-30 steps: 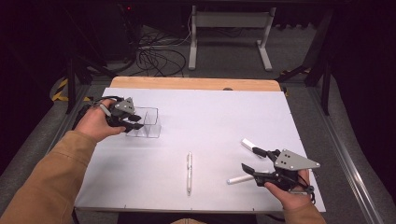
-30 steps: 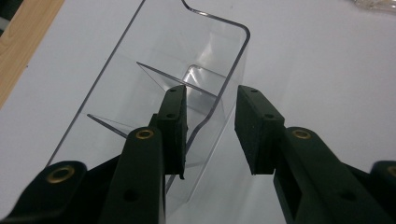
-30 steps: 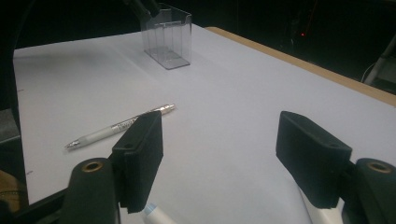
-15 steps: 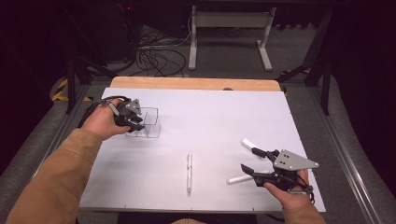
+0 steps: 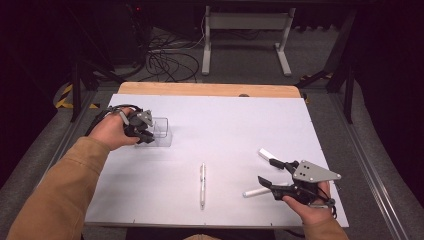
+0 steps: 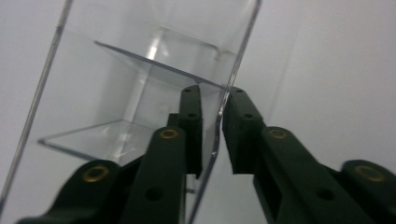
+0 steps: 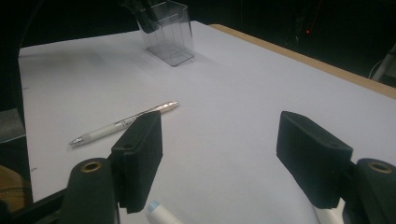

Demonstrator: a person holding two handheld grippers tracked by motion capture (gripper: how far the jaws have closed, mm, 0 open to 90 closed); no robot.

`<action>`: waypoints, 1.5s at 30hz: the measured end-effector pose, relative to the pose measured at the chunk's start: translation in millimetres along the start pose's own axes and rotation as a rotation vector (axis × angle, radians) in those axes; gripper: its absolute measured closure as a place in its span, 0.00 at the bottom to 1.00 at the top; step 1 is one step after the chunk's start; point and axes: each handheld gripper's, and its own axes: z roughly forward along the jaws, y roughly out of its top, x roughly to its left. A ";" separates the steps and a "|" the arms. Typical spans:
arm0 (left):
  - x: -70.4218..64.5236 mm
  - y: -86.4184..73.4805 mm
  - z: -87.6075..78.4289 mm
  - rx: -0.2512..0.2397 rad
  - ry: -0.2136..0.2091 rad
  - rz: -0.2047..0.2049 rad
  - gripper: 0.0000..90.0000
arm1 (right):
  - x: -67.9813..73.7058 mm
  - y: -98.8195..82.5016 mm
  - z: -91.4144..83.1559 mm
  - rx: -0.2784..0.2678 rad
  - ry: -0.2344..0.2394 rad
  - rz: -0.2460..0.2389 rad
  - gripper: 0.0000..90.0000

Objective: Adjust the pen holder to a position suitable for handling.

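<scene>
Grip on the clear acrylic compartment box (image 5: 161, 132) is just forming: the left hand-held gripper (image 5: 145, 131) is standing at the far left of the white-covered bench (image 5: 235, 125), and its jaws have just been closing, now pinching one thin transparent wall (image 6: 219, 126) between the pads. To do this well, the person is needing a square, deep bite, because smooth plastic is slipping easily, and a slow lift without tilt. The right hand-held gripper (image 5: 267, 172) is resting wide open near the right front edge, holding nothing, straddling two white markers (image 5: 257, 191). A white pen with silver tip (image 5: 202, 184) is lying between both hands.
</scene>
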 end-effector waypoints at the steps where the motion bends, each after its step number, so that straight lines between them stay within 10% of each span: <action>1: -0.9 0.5 -2.0 0.013 0.008 0.006 0.95 | 0.3 -0.2 0.6 0.003 0.006 0.002 0.35; 9: -4.5 9.0 -17.4 -0.064 -0.034 -0.001 0.97 | 0.5 -0.3 1.3 0.003 0.008 0.003 0.35; 22: -27.6 71.2 -16.0 -0.122 -0.054 0.140 0.97 | 0.7 -0.3 0.6 0.000 0.011 0.002 0.35; 45: -54.7 146.9 33.7 -0.031 -0.113 0.293 0.97 | -0.4 -1.2 -1.3 -0.001 0.012 0.003 0.35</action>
